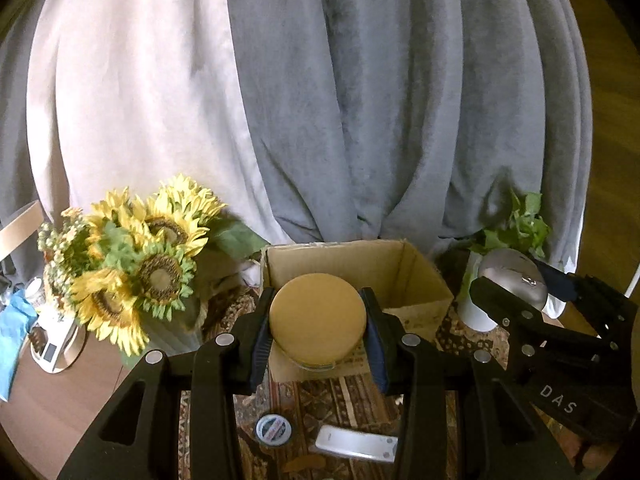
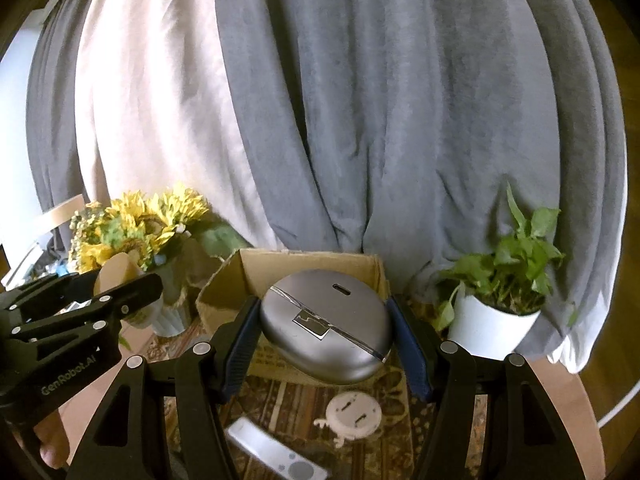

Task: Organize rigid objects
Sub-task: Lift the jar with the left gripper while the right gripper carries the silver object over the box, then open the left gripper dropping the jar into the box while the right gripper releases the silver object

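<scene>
My left gripper (image 1: 318,320) is shut on a glass jar with a round tan lid (image 1: 318,314), held above the table in front of an open cardboard box (image 1: 400,270). My right gripper (image 2: 326,330) is shut on a silver oval case (image 2: 324,326), lifted before the same cardboard box (image 2: 304,266). In the left wrist view the right gripper with the silver case (image 1: 514,278) shows at the right. In the right wrist view the left gripper and its tan lid (image 2: 116,276) appear at the left.
A patterned mat (image 1: 340,400) carries a small round tin (image 1: 273,430), a white remote (image 1: 356,442), the same remote (image 2: 276,456) and a white round disc (image 2: 352,414). Sunflowers (image 1: 136,264) stand left, a potted plant (image 2: 496,296) right. Grey curtains hang behind.
</scene>
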A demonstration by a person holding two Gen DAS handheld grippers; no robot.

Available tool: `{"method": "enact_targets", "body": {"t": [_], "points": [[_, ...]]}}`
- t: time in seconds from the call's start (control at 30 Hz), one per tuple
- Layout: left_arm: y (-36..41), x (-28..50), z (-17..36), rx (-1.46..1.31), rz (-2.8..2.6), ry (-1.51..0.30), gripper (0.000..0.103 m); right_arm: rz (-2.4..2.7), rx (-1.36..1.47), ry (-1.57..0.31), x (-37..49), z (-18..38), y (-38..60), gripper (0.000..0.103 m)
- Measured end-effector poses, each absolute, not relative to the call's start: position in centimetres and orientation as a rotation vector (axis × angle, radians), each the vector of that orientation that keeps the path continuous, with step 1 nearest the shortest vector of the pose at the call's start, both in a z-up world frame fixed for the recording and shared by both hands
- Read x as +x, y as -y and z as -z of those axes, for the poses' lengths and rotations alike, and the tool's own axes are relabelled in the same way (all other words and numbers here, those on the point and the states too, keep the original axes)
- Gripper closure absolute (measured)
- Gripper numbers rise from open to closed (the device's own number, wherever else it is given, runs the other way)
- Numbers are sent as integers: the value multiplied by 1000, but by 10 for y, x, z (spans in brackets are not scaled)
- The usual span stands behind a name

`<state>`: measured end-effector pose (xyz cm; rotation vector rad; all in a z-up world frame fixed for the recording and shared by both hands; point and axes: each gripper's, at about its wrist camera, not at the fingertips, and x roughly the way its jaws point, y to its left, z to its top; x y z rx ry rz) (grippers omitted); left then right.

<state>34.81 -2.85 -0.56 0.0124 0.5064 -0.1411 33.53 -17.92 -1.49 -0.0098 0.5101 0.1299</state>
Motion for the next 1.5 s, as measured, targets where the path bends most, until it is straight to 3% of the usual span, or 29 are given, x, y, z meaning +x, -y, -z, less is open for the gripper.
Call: {"method": "enact_targets", "body": {"t": [0.6,1.23,1.27,1.33,1.4,1.5], "points": [[33,452,14,72,123,-577,63,-177,42,-664,454,42,185,39],[39,535,62,70,175,-932,63,-197,5,-921,529,83,190,40],[39,536,63,66,177,-939,62,-198,3,-926,531,84,190,40],[39,537,63,58,172,-942,47,-202,-2,-933,533,84,189,39],[38,536,61,60,165,-934,40,-201,-9,-938,535,85,190,39],[37,530,56,65,161,-919,38,-191,8,-936,533,82,193,38]]}}
